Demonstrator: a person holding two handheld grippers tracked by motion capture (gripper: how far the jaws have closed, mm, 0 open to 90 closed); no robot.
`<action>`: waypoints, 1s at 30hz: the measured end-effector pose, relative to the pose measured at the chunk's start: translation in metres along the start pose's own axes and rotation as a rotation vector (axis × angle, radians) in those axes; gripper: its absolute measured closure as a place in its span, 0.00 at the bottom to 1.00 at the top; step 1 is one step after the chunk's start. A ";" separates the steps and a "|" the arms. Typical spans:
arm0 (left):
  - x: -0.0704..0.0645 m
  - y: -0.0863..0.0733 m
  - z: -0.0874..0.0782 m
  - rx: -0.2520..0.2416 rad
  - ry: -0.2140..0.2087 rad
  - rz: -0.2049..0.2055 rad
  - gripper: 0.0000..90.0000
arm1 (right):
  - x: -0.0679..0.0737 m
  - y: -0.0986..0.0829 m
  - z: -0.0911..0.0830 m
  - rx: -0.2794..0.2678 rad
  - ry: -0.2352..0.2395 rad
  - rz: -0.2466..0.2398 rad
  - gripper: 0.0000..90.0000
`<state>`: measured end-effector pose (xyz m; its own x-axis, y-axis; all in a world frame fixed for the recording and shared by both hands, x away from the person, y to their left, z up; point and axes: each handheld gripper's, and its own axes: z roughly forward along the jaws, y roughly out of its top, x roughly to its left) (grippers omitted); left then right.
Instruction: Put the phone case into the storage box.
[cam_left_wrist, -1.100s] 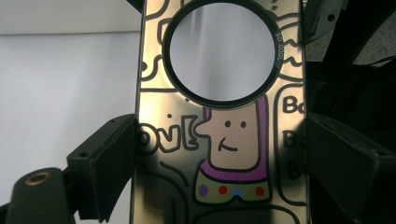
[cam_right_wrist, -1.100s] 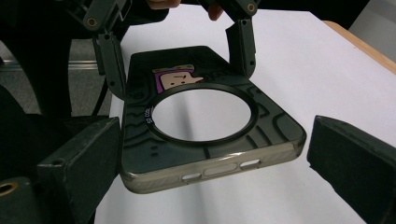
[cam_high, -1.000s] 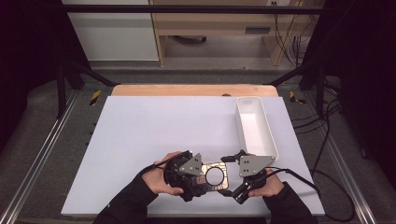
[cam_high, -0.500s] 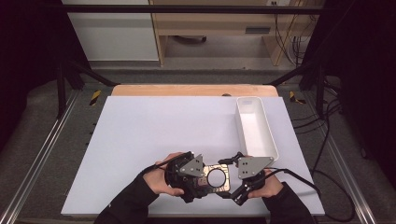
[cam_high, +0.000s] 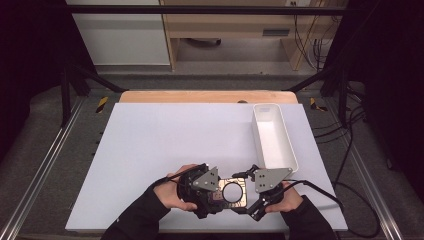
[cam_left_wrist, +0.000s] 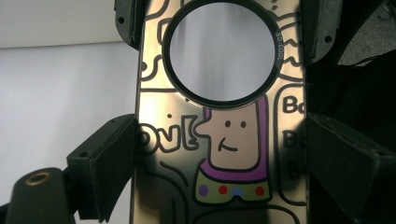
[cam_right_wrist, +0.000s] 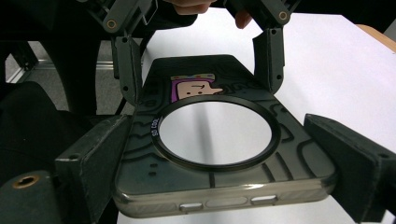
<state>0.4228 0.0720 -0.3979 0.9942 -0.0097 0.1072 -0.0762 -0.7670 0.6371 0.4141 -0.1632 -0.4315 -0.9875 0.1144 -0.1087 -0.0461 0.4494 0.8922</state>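
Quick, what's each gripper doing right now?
Left gripper: jaws shut on the phone case.
Right gripper: jaws shut on the phone case's other end.

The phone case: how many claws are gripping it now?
2. The left claw grips the phone case at its left end, and the right claw grips its right end, near the table's front edge.

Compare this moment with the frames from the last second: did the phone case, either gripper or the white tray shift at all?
Nothing visibly changed: the phone case is held between the left gripper and the right gripper at the table's near edge as before, and the white tray sits where it was.
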 end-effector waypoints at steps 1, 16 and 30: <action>0.000 0.000 0.000 0.000 0.000 0.000 0.13 | -0.001 0.000 0.000 -0.001 0.004 -0.001 0.12; 0.002 -0.002 0.001 0.004 -0.017 -0.002 0.13 | -0.003 0.000 0.000 0.009 0.031 0.015 0.13; 0.002 -0.003 0.003 -0.004 -0.023 -0.002 0.12 | -0.003 0.000 -0.001 0.021 0.036 0.026 0.13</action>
<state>0.4256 0.0720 -0.4021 0.9958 -0.0223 0.0883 -0.0739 -0.7646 0.6402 0.4167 -0.1640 -0.4308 -0.9931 0.0939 -0.0696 -0.0180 0.4653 0.8850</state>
